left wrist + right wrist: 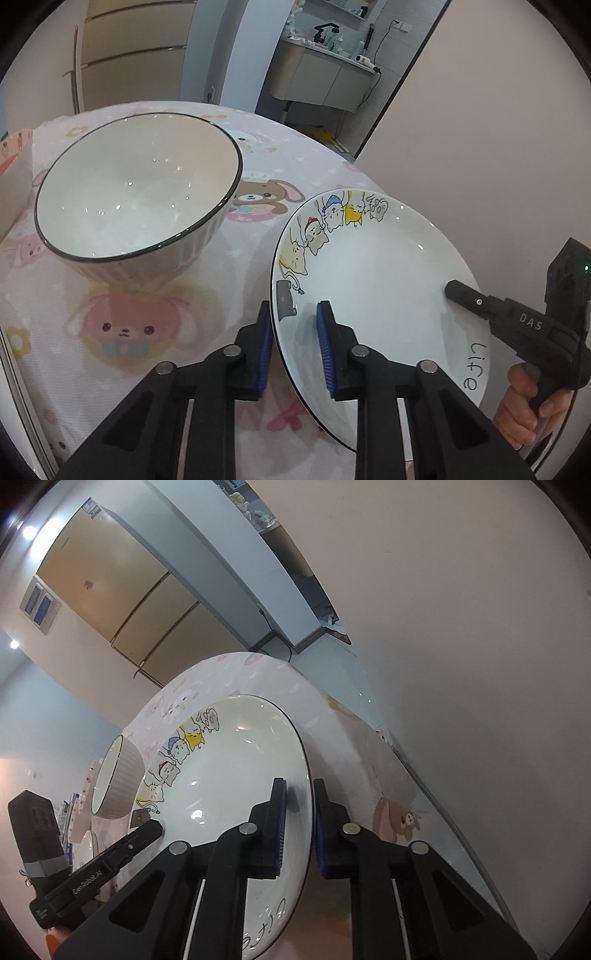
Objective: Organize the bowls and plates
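As both grippers pinch opposite rims of the cartoon-cat plate (369,266) near the table's (207,295) right edge, left gripper (295,314) and right gripper (298,794) each clamped on it, a level joint lift likely follows, clear of the bowl (136,184).

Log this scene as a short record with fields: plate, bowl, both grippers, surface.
plate: white, cartoon cats on rim, gripped at two opposite edges
bowl: white, dark rim, upright on cloth, left of plate, untouched
left gripper: straddling plate's rim
right gripper: straddling the opposite rim
surface: table with pink cartoon cloth
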A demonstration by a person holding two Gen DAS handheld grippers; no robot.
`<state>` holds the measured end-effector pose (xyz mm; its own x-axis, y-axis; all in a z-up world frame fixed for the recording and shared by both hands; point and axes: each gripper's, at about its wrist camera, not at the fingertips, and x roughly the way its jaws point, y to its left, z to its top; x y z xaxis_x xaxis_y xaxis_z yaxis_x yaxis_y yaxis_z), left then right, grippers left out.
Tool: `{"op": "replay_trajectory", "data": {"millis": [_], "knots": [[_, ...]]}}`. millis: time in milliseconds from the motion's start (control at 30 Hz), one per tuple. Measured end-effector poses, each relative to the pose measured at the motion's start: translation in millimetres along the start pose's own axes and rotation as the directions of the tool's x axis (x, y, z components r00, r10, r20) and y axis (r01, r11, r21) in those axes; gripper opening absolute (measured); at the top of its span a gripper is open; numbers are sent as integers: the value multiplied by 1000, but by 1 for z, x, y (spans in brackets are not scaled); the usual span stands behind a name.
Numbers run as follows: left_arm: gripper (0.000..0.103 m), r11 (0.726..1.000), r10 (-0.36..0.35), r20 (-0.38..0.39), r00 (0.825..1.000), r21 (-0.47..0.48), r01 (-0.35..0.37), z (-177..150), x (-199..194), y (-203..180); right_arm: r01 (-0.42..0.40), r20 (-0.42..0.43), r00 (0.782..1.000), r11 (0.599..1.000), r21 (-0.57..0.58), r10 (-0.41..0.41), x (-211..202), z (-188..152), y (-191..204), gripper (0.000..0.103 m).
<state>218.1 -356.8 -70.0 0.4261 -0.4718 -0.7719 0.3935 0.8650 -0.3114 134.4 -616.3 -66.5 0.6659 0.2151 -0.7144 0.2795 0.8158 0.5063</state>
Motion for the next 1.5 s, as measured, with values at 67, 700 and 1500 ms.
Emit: {"op": "replay_trajectory", "data": {"millis": [67,700,1500], "knots": [[22,1000,10,5,1000,6,-10,0,0,-2,-21,2,1000,1000,10,21,1,0,-2,11],[21,996,55,59,997,71,-59,-13,-56,-21,-12,28,1000,1000,-20,13,-29,-12,14,12],[21,988,153,278,948,-50,-145,-29,-236,43,-106,80,988,964,-243,129,-92,-49,160,12]]}}
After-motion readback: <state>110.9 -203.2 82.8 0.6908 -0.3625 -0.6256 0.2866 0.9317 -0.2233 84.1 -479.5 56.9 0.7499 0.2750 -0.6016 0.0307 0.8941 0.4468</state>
